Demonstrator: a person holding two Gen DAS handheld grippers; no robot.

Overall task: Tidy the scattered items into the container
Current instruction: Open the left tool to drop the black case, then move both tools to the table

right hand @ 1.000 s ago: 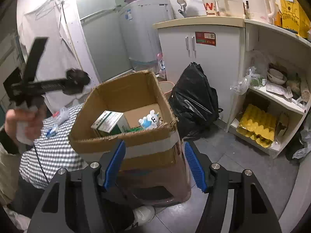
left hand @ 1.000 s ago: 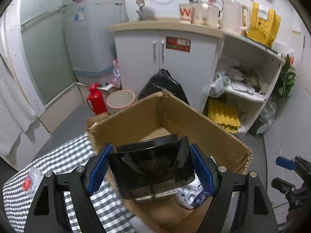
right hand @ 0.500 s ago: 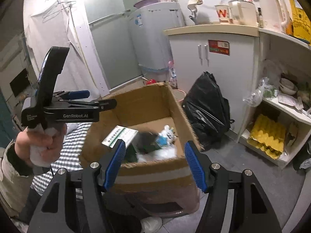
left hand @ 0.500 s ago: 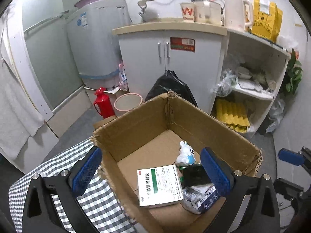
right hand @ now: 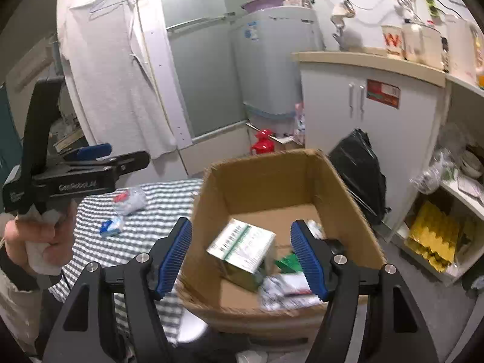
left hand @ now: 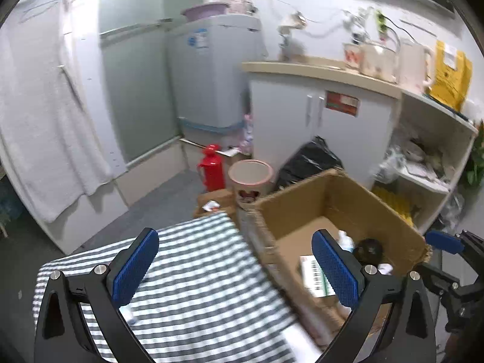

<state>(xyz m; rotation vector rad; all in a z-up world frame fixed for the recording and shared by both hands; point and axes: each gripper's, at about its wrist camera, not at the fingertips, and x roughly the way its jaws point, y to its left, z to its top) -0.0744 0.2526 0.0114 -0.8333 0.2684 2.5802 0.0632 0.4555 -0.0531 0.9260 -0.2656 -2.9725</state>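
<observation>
Room: cramped utility corner, white towel hanging at far left, washing machine (right hand: 272,63) sitting behind the cardboard box (right hand: 272,187).
Table: checked cloth (left hand: 193,272) lying left of the box, edge touching it.
Left gripper (left hand: 233,272): hovering over the cloth left of the box, jaws spread wide, gripping nothing.
Scattered bits: crumpled wrapper (right hand: 130,199) and small blue packet (right hand: 112,227) still lying on the cloth, left of the box.
Right gripper (right hand: 242,257): jaws opening, nothing pinched, pointing into the box.
Box contents: green-and-white carton (right hand: 242,245) sitting inside.
</observation>
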